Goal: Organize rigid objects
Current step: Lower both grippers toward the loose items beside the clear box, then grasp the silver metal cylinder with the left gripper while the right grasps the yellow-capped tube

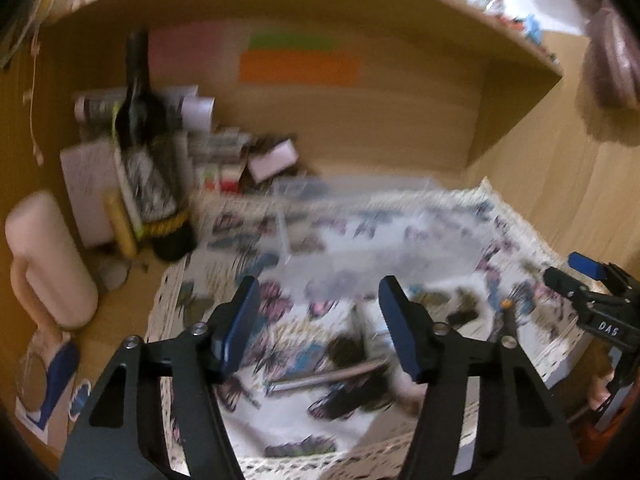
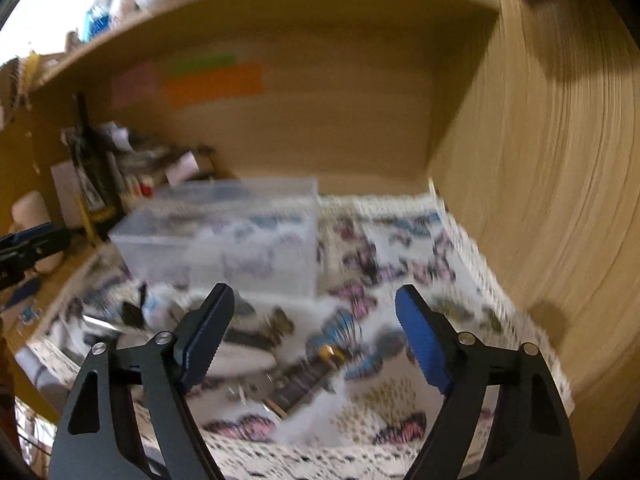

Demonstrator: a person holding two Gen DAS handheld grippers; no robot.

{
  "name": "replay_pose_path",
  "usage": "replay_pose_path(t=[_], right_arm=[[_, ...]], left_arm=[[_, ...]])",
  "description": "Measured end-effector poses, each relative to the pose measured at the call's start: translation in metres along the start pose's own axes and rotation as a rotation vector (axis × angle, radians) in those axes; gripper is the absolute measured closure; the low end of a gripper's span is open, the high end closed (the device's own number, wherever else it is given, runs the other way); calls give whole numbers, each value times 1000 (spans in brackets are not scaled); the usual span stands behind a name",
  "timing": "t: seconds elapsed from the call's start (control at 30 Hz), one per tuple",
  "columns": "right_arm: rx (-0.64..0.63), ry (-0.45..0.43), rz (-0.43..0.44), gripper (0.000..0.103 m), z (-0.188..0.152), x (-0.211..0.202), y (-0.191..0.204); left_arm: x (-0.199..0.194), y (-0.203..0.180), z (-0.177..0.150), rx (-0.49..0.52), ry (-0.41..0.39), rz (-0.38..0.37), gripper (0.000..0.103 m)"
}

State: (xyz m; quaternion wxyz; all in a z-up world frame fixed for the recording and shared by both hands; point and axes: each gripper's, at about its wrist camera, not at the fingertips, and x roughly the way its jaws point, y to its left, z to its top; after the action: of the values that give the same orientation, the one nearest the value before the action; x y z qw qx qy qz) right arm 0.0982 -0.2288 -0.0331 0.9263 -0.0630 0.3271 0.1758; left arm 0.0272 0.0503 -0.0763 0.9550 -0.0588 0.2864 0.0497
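Both views are motion-blurred. A clear plastic box (image 2: 224,236) stands on a butterfly-patterned cloth (image 2: 400,264) on a wooden desk; it also shows in the left wrist view (image 1: 360,232). Small dark objects lie on the cloth in front of it: a metal rod (image 1: 320,380), a dark piece (image 1: 352,396) and a dark stick with an orange tip (image 2: 308,380). My left gripper (image 1: 316,328) is open and empty above these items. My right gripper (image 2: 312,340) is open and empty above the stick; it appears at the right edge of the left wrist view (image 1: 592,296).
A dark bottle (image 1: 148,152), papers and small boxes (image 1: 240,156) crowd the back left corner. A pink mug (image 1: 44,256) stands at the left. A wooden shelf (image 1: 360,12) overhangs the desk, and a wooden wall (image 2: 540,200) closes the right side.
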Motion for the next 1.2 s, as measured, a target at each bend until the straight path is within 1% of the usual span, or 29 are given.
replay_pose_path(t=[0.1,0.23,0.3,0.43,0.7,0.77,0.83,0.87,0.9,0.93,1.0,1.1,1.2], right_arm=[[13,55,-11,24,-13,11,-7],[31,110,5,24,-28,20,-11],[32,127,17,24,-33,23,-9],[26,155,38,24,-40,29,-4],[34,195,54,24,-48,42,1],[36,200,51,24,-50,45,0],[34,201,38,24,-52,47,-1],[33,201,34,25,-52,48,-2],[32,202,28,31,-53,48,-3],[32,204,24,34,-54,49,-4],[38,201,22,40,-55,48,-7],[34,196,9,54,-55,49,-10],[29,194,3,58,-54,50,-11]], left_arm=[[13,12,-13,-19,65,4,44],[30,20,-31,-16,150,12,44],[39,21,-38,-11,194,-3,44],[56,13,-48,7,257,-43,44],[67,-4,-55,49,307,-86,45],[66,-9,-58,74,296,-64,47],[64,-12,-58,74,300,-80,62],[63,-13,-58,71,306,-91,66],[62,-14,-58,69,311,-98,71],[61,-16,-58,72,314,-101,75],[59,-21,-59,87,320,-115,80],[56,-28,-59,109,329,-127,83],[60,-32,-57,115,343,-139,84]])
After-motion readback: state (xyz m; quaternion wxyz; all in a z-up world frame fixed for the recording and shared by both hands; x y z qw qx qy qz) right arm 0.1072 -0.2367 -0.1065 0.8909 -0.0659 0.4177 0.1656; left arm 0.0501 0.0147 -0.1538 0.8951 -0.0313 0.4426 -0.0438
